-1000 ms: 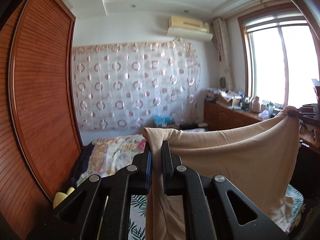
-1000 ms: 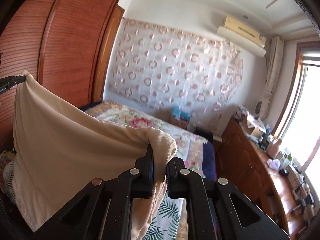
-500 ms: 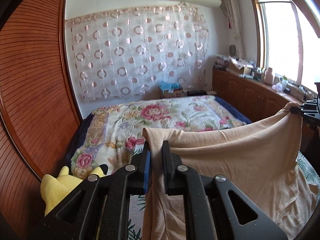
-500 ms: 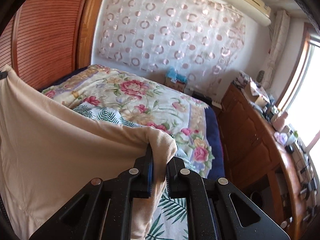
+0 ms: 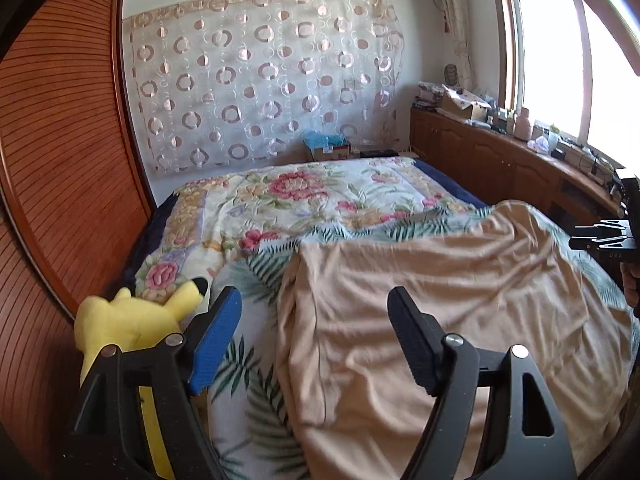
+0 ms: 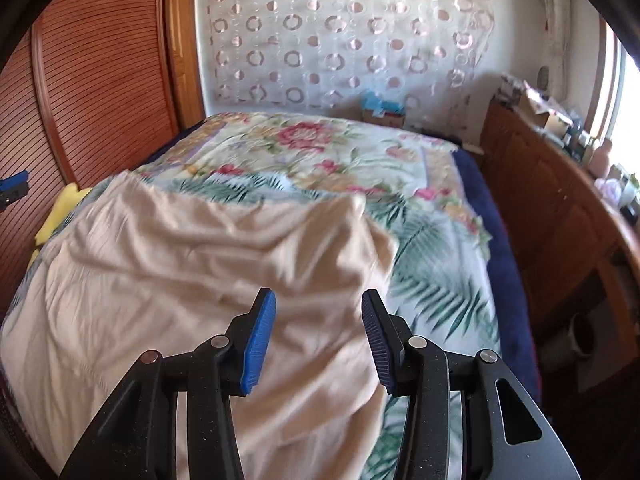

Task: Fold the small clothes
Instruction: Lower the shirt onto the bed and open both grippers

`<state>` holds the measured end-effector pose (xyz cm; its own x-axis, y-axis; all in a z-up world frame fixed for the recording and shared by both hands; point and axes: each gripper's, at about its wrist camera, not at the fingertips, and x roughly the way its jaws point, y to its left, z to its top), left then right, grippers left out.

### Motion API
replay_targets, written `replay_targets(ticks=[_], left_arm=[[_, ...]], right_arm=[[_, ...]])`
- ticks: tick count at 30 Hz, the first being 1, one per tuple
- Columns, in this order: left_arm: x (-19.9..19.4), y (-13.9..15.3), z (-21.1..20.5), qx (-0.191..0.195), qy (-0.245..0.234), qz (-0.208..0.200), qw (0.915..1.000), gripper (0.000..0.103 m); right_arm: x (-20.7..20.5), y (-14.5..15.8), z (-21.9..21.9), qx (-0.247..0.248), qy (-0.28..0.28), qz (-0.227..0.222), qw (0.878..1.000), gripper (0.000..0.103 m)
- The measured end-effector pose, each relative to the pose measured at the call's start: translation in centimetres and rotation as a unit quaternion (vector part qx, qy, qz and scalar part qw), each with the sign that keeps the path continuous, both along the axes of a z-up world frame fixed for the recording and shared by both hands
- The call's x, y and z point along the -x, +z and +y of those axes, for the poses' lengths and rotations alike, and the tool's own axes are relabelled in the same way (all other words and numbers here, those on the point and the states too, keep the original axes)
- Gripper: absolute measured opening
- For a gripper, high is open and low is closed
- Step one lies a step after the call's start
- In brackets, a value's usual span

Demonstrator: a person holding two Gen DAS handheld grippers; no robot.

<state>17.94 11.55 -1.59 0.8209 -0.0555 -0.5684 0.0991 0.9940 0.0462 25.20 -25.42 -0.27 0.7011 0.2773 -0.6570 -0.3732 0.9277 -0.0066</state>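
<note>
Bedroom around me: a bed (image 5: 304, 196) under a floral and palm-leaf quilt, with a wooden wardrobe on the left and a window on the right.

Going left to right, a yellow plush toy (image 5: 132, 320) lies on the bed just left of my left tongs (image 5: 316, 340). Those tongs stand wide apart with nothing clamped; their jaws have just been opening. The beige garment (image 5: 440, 300) lies spread and wrinkled on the quilt. Its left edge sits under the gap between these jaws, and the rest runs off to their right.

My right tongs (image 6: 316, 336) are also apart and empty, having just been opening. The garment lies below and ahead of them and stretches away to their left, with its right edge just past the right jaw.

So the garment's long axis runs side to side between my two hands, each tong sitting over one end. I judge neither hand is clearly nearer. The next fold would likely start from regripping an end or corner.
</note>
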Motion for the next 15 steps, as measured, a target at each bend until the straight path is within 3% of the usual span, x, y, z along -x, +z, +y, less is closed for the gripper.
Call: replay_targets(ticks=[5,15], left_arm=[[2.0,-3.2,0.3,0.005,0.005,0.037,0.9993,0.076],[3.2,-6.7,-0.4,0.017,-0.001,0.079,0.9967,0.076]], right_arm=[[2.0,-2.2,-0.8,-0.015,0.002,0.037,0.999,0.047],[2.8,-2.3,-3.4,-0.036,-0.004,0.051,0.998,0.047]])
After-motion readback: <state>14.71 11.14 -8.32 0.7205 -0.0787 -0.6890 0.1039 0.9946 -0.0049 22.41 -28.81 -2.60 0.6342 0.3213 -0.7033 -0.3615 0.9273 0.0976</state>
